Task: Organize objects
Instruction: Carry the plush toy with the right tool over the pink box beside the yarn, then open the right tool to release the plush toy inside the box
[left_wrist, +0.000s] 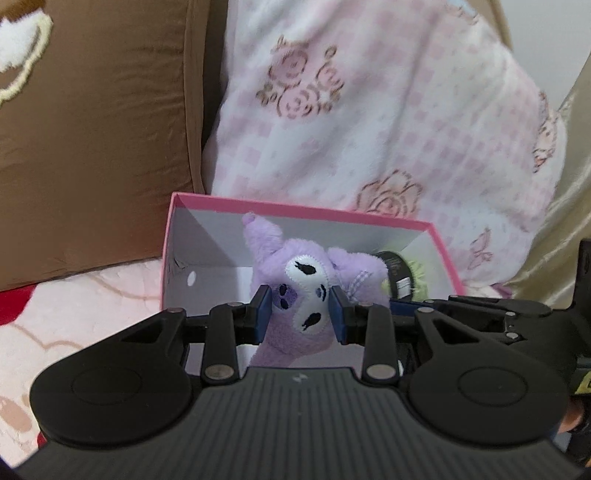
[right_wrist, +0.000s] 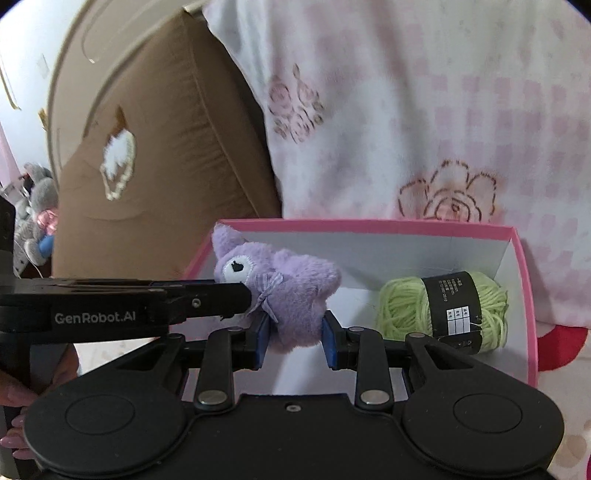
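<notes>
A purple plush toy (left_wrist: 295, 273) with a white face hangs over the open pink box (left_wrist: 295, 211). My left gripper (left_wrist: 301, 314) is shut on its head, blue pads pressing both sides of the face. My right gripper (right_wrist: 293, 338) is shut on the plush's (right_wrist: 291, 295) body. In the right wrist view the left gripper comes in from the left edge, its tip against the toy by its bow. A ball of light green yarn (right_wrist: 443, 310) with a black label lies in the pink box (right_wrist: 369, 225), to the right of the toy.
A brown cushion (left_wrist: 92, 129) stands behind the box on the left, and a pink-and-white rose-print blanket (left_wrist: 369, 110) is piled behind it. The box sits on a pale pink bedspread (left_wrist: 74, 314). Grey plush toys (right_wrist: 35, 206) lie far left.
</notes>
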